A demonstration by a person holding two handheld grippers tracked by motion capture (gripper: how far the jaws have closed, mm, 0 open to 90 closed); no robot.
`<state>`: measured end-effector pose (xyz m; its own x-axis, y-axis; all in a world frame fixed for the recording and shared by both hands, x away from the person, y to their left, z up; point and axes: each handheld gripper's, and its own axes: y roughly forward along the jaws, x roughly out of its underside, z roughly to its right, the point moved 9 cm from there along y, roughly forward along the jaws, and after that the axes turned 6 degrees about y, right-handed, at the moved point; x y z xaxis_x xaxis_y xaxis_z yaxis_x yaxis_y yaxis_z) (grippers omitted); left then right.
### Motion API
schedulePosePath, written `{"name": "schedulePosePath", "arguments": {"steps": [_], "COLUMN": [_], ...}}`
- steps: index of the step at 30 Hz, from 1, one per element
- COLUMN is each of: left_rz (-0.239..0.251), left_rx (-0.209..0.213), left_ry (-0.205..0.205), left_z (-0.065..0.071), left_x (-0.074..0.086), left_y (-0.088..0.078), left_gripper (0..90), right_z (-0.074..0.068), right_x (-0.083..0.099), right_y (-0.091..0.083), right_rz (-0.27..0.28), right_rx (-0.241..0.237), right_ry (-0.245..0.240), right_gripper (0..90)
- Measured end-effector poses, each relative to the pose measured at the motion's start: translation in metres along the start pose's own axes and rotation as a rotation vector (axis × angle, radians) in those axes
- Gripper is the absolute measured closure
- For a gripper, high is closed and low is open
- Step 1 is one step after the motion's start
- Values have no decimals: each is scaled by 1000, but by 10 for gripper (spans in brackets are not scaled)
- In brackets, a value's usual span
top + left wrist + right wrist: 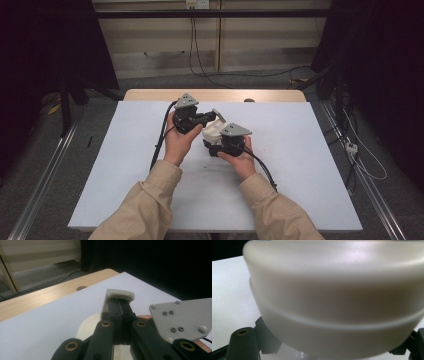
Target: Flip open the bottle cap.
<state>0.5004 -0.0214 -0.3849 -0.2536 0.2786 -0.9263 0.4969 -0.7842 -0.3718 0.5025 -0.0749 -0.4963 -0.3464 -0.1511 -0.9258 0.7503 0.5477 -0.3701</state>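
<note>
A round white container (212, 132) is held above the middle of the white board (300, 165). Its smooth side (332, 302) fills the right gripper view, and the black fingers (243, 342) stand at either side of it. My right gripper (216, 144), with a grey plate on top, is shut on this container from the near side. My left gripper (211, 116) comes in from the left. Its jaws stand almost together, pinching the container's raised white lid flap (120, 293), with the gripper (120, 302) just below the flap's edge. The container's body (86, 326) lies underneath.
The white board lies on a wooden table (215, 95) whose far edge has a small round hole (81, 287). Cables trail from both grippers toward the person. Beyond the table are a grey floor, loose cables and dark curtains at both sides.
</note>
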Motion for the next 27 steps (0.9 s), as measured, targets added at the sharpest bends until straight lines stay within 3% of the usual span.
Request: {"name": "schedulePosePath", "arguments": {"steps": [27], "left_rz": [-4], "left_rx": [-2], "left_ry": [10], "left_z": [0], "left_x": [-7], "left_y": [13], "left_gripper": [900], "right_z": [0], "right_x": [0], "right_y": [0], "right_rz": [1], "right_rx": [1], "right_ry": [-3], "right_gripper": [189]}}
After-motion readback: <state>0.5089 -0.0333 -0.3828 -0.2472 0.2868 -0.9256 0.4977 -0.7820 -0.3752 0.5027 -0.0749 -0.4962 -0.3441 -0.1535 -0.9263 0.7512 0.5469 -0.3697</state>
